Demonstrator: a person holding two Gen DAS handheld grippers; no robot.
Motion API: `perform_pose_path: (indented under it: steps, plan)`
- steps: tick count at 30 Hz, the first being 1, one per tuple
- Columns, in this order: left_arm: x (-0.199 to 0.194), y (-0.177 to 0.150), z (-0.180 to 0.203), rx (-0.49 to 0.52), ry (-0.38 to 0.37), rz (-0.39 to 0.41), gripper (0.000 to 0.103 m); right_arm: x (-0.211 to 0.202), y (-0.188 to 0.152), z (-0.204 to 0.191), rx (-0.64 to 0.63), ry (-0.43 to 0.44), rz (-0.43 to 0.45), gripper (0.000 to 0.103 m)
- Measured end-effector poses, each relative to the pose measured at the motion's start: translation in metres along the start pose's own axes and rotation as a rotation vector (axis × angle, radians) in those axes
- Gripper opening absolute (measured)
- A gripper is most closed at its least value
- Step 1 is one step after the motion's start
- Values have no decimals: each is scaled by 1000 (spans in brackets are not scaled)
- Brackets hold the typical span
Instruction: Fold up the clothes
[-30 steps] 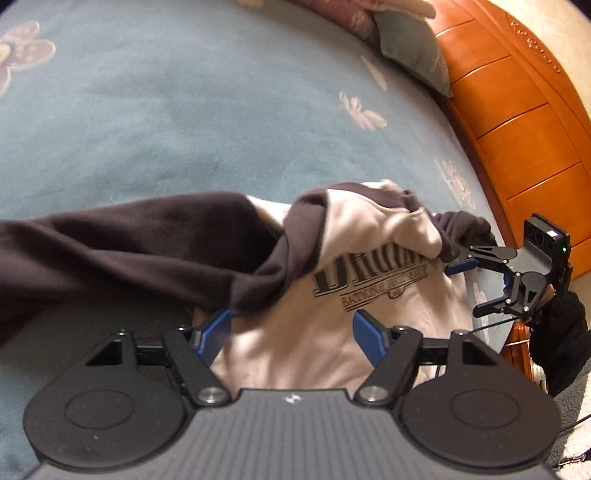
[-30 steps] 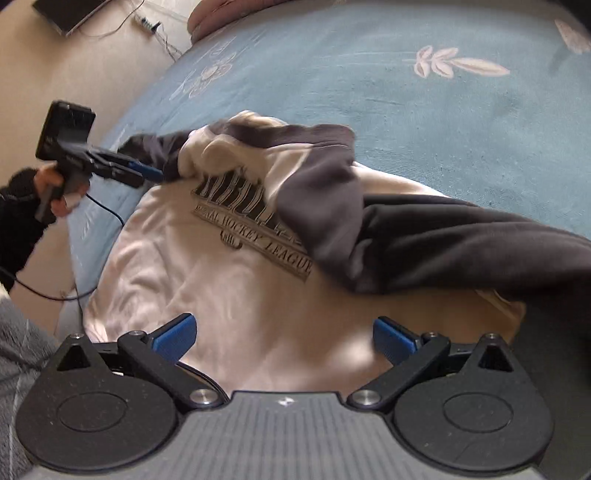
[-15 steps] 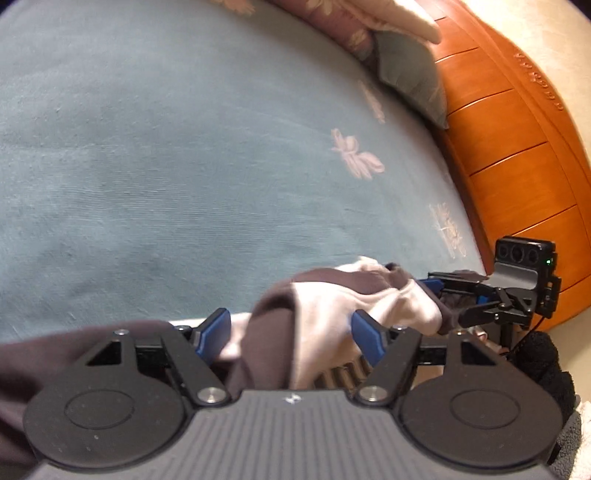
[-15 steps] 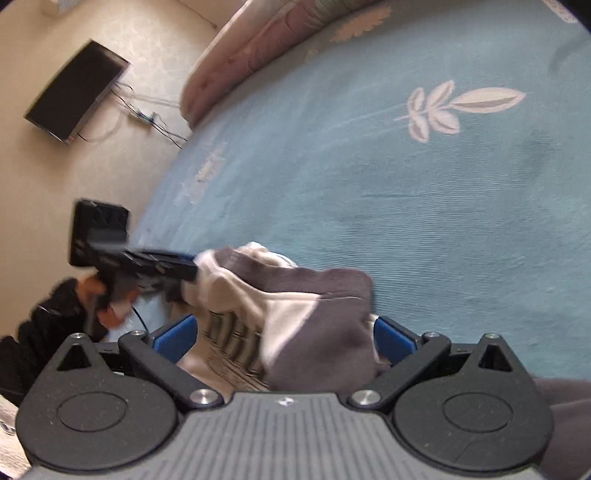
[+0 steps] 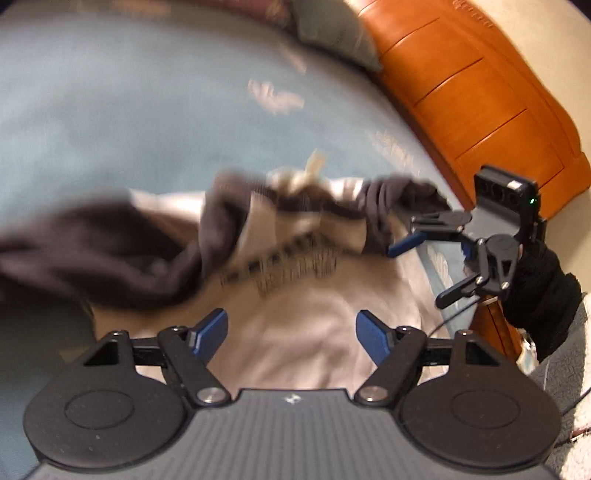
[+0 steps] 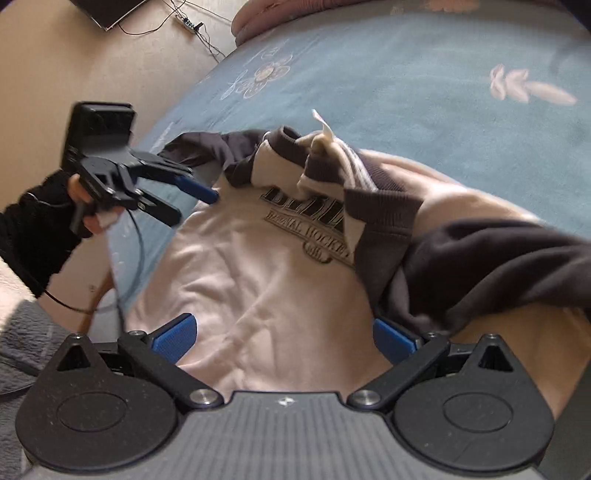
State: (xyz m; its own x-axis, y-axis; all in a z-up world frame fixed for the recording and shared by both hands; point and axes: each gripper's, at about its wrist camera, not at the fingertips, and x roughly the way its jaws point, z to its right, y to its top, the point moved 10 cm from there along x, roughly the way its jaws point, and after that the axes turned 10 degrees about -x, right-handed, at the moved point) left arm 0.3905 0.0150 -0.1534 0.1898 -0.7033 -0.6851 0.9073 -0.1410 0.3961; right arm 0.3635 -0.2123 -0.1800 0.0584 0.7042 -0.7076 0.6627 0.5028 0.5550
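- We saw the left gripper (image 5: 291,332) with its blue fingers (image 5: 208,330) wide apart and opening further; nothing was pinched between them, only the cream cloth lying below the gap.
- We found the right gripper (image 6: 284,338) spread wide too, with no cloth clamped; its right pad (image 6: 393,341) sat just under the edge of the dark sleeve (image 6: 498,269), and we could not tell whether they touched.
- In the left wrist view the right gripper (image 5: 421,267) showed from the side, jaws apart, its upper blue tip close beside the dark collar fabric but gripping nothing.
- In the right wrist view the left gripper (image 6: 192,205) showed likewise, jaws parted, its blue tip near the other dark sleeve end (image 6: 199,146).
- The sweatshirt (image 6: 266,288) lay chest-up on the bed (image 6: 406,74), cream body with a dark printed emblem (image 6: 310,225), just ahead of both grippers.
- Its top part was bunched and folded over the print, and one dark sleeve draped across the body toward the right.
- Each gripper was held by a hand (image 6: 88,206) in a black sleeve (image 5: 535,288).
- The bed cover was blue with pale flower prints; an orange wooden headboard (image 5: 461,92) and a pillow (image 5: 332,33) stood beyond it, though the left view was blurred.
- On the floor past the bed lay a dark flat panel (image 6: 107,9) and cables.
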Motion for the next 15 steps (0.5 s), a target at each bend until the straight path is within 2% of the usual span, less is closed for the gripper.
perform_pose_path:
  steps: [3,6,9,11,15]
  plan:
    - [9,35,0,28,-8,71,76,-3,17,18,0,-43,69,103]
    - [35,51,-21,-15,19,63,76,15,33,40,72,-11,104,103]
    - [58,48,-36,-49,78,30,74,32,40,42,102,16,121,103]
    - [58,41,-25,-15,52,47,74,34,42,37,92,21,135,103]
    - [39,12,14,44,-129,10,76,25,37,14,64,78,147,103]
